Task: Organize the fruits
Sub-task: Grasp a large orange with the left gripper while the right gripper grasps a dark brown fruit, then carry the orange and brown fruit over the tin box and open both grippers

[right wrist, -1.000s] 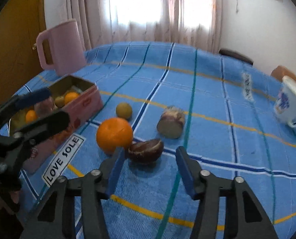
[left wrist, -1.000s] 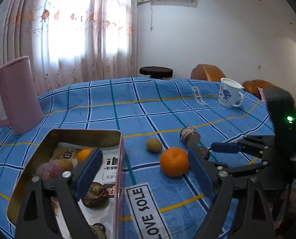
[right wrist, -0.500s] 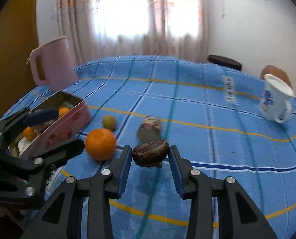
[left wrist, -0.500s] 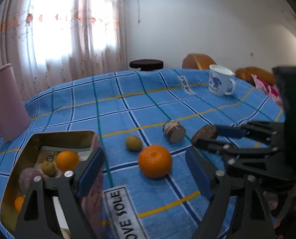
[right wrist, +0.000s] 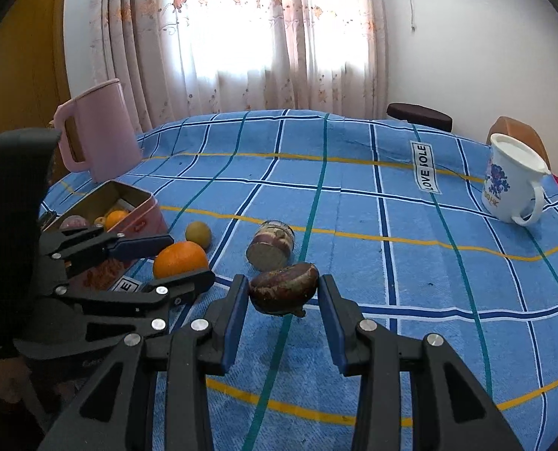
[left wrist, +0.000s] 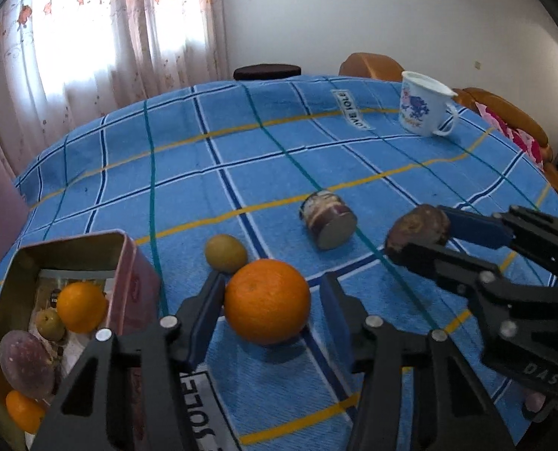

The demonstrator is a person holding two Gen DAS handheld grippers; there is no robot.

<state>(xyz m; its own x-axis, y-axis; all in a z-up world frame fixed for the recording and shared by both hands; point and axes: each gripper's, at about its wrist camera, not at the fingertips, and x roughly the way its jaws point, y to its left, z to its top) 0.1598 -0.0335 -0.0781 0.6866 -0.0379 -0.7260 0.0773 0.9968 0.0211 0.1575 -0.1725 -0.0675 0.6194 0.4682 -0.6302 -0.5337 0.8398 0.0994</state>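
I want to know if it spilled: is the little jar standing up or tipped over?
Tipped over. The jar lies on its side on the tablecloth, flat end facing the camera.

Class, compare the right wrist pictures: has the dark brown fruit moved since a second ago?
Yes. The dark brown fruit lay on the blue cloth beside the orange; now the right gripper holds it lifted off the cloth, farther from the orange.

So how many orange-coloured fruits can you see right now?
3. One big orange sits on the tablecloth between the left claw's fingers. Two smaller ones are in the tin: one mid-tin, one at its near end. More may be hidden.
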